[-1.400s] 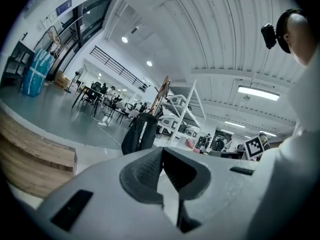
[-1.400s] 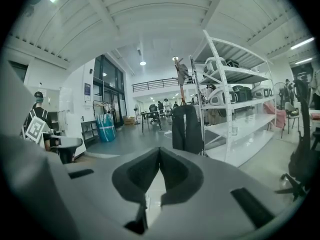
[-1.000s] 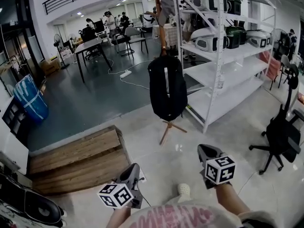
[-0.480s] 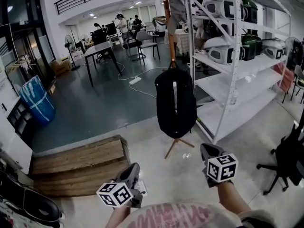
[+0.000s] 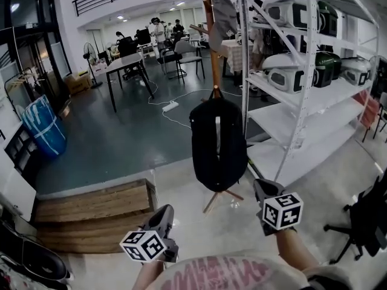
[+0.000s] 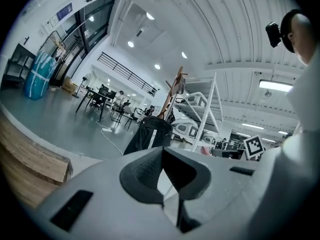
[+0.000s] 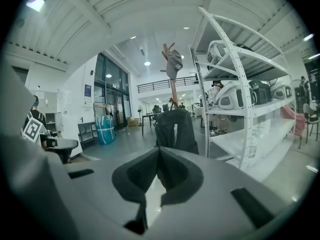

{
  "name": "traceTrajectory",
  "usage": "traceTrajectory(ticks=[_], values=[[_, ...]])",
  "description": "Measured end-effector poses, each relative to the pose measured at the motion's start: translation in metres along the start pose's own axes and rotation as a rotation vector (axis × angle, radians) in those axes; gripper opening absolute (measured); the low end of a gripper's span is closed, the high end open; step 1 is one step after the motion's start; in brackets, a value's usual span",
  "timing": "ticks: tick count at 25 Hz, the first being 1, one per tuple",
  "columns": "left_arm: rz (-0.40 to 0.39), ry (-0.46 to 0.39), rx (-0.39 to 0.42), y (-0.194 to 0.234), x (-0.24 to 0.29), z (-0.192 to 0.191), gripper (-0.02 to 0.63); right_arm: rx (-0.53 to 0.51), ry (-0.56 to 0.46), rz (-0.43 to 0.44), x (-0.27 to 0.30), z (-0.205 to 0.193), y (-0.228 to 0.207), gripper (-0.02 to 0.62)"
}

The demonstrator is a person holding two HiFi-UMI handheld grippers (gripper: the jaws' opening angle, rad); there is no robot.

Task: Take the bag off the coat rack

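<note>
At the bottom of the frame, the left hand-held gripper [image 5: 163,214] and the right hand-held gripper [image 5: 262,190] both have jaws closed on nothing, apart from the bag [image 5: 217,141]. The bag hangs at centre on the coat rack [image 5: 209,41], just left of a white shelf [image 5: 305,71].

Left gripper [image 6: 163,158] jaws together, empty; bag [image 6: 146,136] hangs ahead

Coat rack [image 5: 212,53] on floor [image 5: 199,231], black bag [image 5: 217,141] hanging
</note>
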State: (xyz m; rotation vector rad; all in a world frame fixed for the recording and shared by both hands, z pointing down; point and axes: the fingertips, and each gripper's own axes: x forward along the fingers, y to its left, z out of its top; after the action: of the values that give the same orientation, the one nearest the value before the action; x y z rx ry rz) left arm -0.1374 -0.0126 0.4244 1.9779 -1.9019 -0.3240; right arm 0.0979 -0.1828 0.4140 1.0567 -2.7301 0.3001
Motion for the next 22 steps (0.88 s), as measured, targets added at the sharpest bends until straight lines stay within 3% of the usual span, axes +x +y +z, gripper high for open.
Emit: traceTrajectory(ticks=[11,22], values=[[0.048,0.01,-0.027,0.01,0.052,-0.013,0.003,0.016,0.029,0.007,0.043,-0.003,-0.05,0.005],[0.022,0.034,-0.018,0.023,0.101,0.001,0.003,0.065,0.036,-0.014,0.071,-0.006,-0.073,0.005]])
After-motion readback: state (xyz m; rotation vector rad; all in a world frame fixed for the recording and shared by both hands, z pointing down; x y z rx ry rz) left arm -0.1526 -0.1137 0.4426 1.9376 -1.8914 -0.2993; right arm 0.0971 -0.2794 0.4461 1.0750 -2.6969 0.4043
